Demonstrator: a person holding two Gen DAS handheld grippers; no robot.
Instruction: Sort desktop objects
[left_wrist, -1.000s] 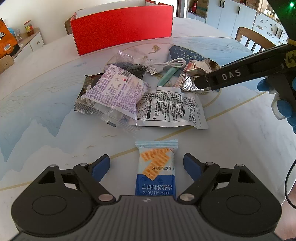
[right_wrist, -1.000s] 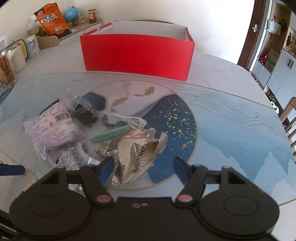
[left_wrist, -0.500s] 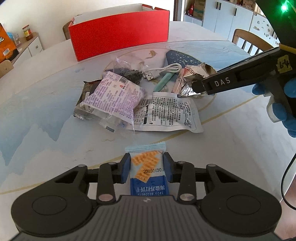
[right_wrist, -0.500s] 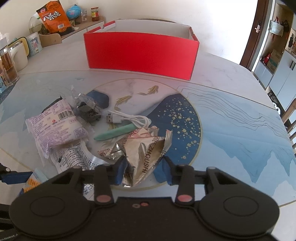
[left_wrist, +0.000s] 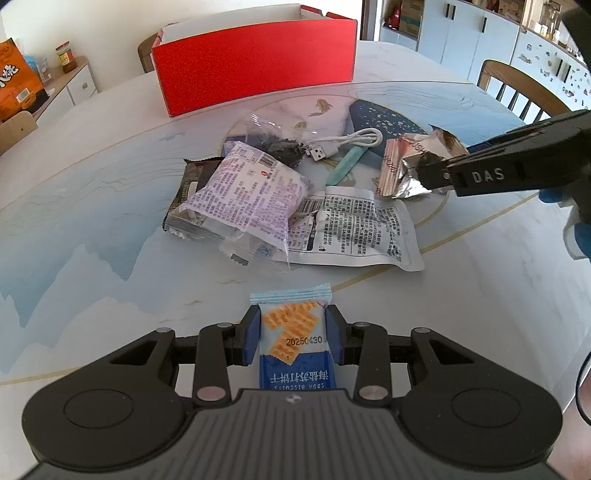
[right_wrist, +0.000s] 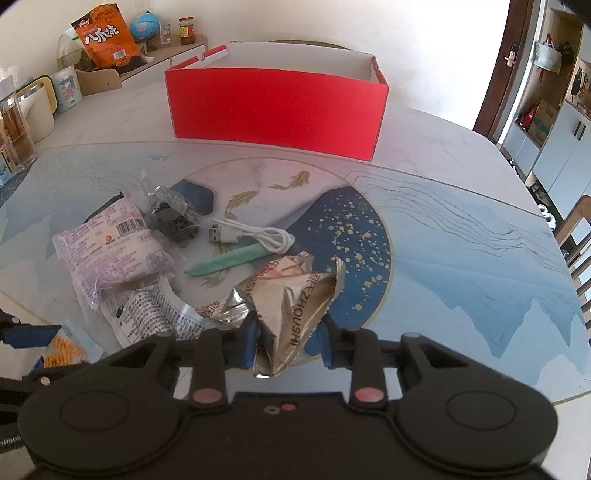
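Note:
My left gripper (left_wrist: 293, 338) is shut on a blue and white soda biscuit packet (left_wrist: 291, 332) near the table's front edge. My right gripper (right_wrist: 288, 336) is shut on a crumpled silver foil wrapper (right_wrist: 291, 295), lifted off the table; it also shows in the left wrist view (left_wrist: 410, 166). A pile lies in the middle: a purple-printed bag (left_wrist: 247, 192), a flat white printed pouch (left_wrist: 362, 229), a clear bag of dark tea (right_wrist: 173, 218), a white USB cable (right_wrist: 255, 234) and a green pen-like stick (right_wrist: 229, 260). An open red box (right_wrist: 277, 107) stands behind the pile.
The round table (right_wrist: 461, 240) has a blue and white landscape print. A wooden chair (left_wrist: 517, 88) stands at the right. At the far left are a glass jar (right_wrist: 14, 136), a mug (right_wrist: 68, 90) and an orange snack bag (right_wrist: 105, 37) on a sideboard.
Both grippers closed: the left on the biscuit packet, the right on the foil wrapper. The right one has since lifted the wrapper off the table.

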